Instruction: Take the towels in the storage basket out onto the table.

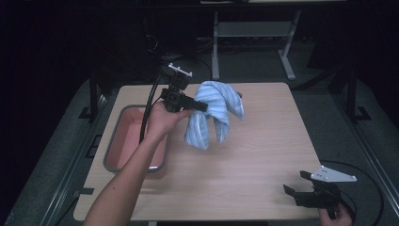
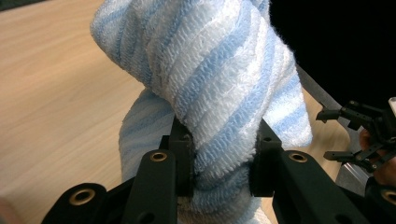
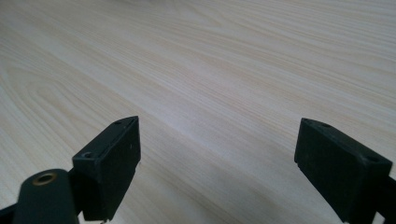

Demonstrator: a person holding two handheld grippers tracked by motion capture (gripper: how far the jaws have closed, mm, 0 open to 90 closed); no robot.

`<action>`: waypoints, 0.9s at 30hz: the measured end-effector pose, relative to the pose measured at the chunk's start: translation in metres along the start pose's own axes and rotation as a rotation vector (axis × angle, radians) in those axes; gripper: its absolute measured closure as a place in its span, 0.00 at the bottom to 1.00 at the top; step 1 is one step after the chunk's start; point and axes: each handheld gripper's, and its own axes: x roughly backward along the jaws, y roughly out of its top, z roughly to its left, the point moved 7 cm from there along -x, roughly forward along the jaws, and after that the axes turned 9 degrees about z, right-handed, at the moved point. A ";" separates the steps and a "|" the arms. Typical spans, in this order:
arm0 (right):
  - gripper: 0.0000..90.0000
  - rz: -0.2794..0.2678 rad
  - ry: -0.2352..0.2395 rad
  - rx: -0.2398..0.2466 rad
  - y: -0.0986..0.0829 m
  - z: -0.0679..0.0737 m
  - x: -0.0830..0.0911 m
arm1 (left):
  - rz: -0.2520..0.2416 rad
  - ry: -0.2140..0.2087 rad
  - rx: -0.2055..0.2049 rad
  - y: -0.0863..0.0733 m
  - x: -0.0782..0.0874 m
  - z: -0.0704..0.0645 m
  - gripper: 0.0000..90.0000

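A blue and white striped towel [image 1: 214, 112] hangs bunched above the middle of the wooden table [image 1: 263, 155]. My left gripper [image 1: 200, 106] is shut on its upper fold and holds it off the surface. In the left gripper view the two black jaws pinch a thick twist of the towel [image 2: 219, 93]. My right gripper [image 1: 296, 183] rests low at the table's front right corner, open, with nothing between its jaws. Below my right gripper [image 3: 217, 163] in its own view lies bare table wood [image 3: 210, 70].
A pink bin with a grey rim [image 1: 113, 141] sits at the table's left side, beside my left forearm. White desk legs [image 1: 287, 56] stand on the dark floor behind the table. The other gripper [image 2: 364, 135] appears far right in the left gripper view.
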 end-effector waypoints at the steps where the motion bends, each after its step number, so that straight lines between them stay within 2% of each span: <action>1: 0.16 0.001 0.001 0.001 0.000 0.000 0.000 | 0.012 0.001 -0.006 -0.001 -0.003 0.000 0.76; 12: 0.16 -0.014 -0.009 0.000 0.000 0.002 0.004 | 0.026 -0.018 -0.002 0.001 -0.024 -0.003 0.76; 18: 0.16 -0.009 -0.009 -0.005 -0.001 0.003 0.004 | 0.046 -0.031 -0.016 0.003 -0.040 -0.006 0.76; 21: 0.16 -0.015 -0.015 -0.011 0.000 0.002 0.005 | 0.048 -0.038 -0.010 0.004 -0.048 -0.007 0.76; 26: 0.16 -0.018 -0.016 -0.018 -0.002 0.001 0.006 | 0.056 -0.041 -0.005 0.003 -0.059 -0.006 0.76; 27: 0.16 -0.018 -0.014 -0.024 -0.002 0.001 0.006 | 0.053 -0.030 -0.007 0.003 -0.061 -0.005 0.76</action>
